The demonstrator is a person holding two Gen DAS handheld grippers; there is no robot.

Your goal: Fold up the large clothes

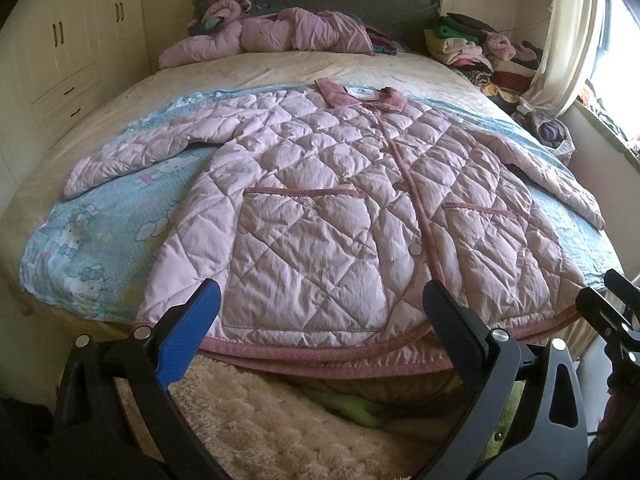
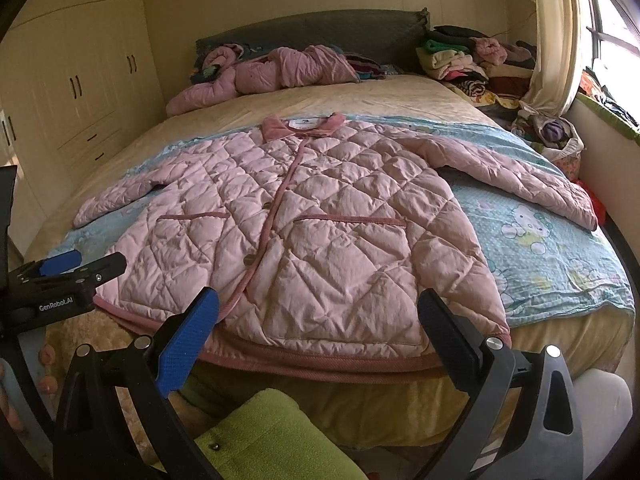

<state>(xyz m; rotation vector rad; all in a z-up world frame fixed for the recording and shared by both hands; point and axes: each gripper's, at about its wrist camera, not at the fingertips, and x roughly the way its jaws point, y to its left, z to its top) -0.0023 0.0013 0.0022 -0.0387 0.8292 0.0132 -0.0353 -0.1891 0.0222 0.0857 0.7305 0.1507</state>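
A pink quilted jacket (image 1: 320, 208) lies flat, front up, on a light blue cartoon blanket (image 1: 100, 232) on the bed, both sleeves spread out, collar far, hem at the near edge. It also shows in the right wrist view (image 2: 320, 232). My left gripper (image 1: 320, 320) is open and empty, just short of the hem over the left pocket. My right gripper (image 2: 318, 320) is open and empty, just short of the hem at the jacket's right half. The left gripper also shows at the left edge of the right wrist view (image 2: 76, 268).
A crumpled pink coat (image 1: 272, 34) lies by the headboard. Piles of clothes (image 1: 480, 48) sit at the far right corner near the curtain (image 1: 560, 40). Wardrobes (image 1: 60, 40) stand to the left. A fluffy beige cover (image 1: 260, 420) and a green cloth (image 2: 272, 432) lie below the bed edge.
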